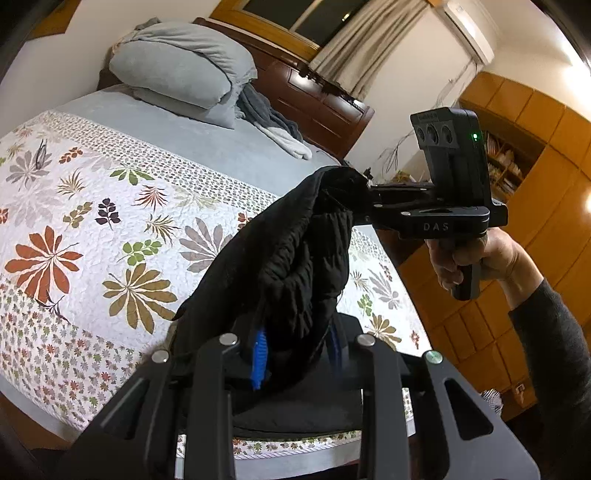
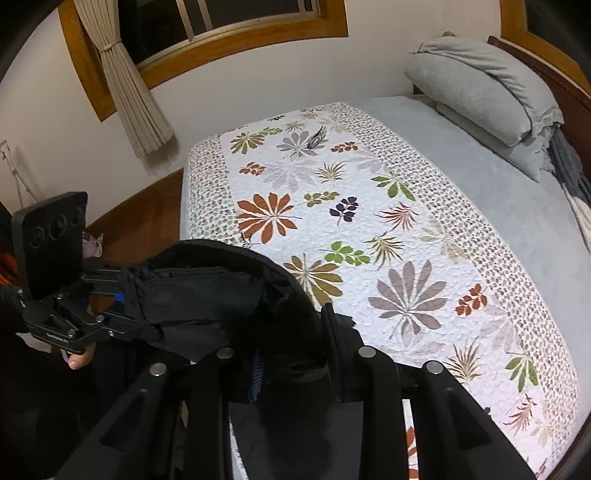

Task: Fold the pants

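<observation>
The black pants (image 1: 295, 254) hang bunched in the air above the foot of the bed, stretched between both grippers. My left gripper (image 1: 295, 354) is shut on one end of the pants, its blue pads partly hidden by cloth. My right gripper (image 1: 364, 197) is shut on the other end, higher up and to the right. In the right wrist view the pants (image 2: 221, 295) drape over my right gripper (image 2: 291, 354), and my left gripper (image 2: 125, 314) holds them at the left.
The bed carries a floral quilt (image 1: 110, 229) (image 2: 351, 229) and a grey sheet (image 2: 498, 177). Grey pillows (image 1: 184, 66) (image 2: 487, 85) and a grey blanket (image 1: 273, 122) lie at the wooden headboard (image 1: 325, 107). Wooden cabinets (image 1: 535, 221) stand at the right. A curtained window (image 2: 221, 22) is on the wall.
</observation>
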Available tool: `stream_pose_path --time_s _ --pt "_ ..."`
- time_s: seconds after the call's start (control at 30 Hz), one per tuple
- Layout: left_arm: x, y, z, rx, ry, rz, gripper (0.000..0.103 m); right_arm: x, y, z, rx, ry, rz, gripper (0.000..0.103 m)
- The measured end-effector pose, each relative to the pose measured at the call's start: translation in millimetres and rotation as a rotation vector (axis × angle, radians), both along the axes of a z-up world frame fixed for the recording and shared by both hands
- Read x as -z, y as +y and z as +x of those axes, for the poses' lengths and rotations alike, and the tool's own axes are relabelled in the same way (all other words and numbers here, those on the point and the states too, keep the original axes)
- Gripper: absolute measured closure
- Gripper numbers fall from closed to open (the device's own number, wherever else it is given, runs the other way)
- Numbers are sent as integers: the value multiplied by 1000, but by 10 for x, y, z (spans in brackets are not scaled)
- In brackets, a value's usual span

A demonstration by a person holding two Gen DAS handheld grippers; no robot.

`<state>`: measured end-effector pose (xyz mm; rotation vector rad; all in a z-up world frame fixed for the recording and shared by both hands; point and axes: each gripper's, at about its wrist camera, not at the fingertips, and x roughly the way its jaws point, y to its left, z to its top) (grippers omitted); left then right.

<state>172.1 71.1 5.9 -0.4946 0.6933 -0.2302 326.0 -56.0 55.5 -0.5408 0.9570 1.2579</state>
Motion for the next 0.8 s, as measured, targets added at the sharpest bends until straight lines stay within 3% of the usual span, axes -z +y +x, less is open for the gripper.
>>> stream_pose_path --time_s 0.3,0.8 --pt "72 -283 27 30 -5 104 78 165 -219 34 -6 -12 31 75" --pt "227 -687 21 122 3 190 79 348 -564 -103 -65 -94 29 77"
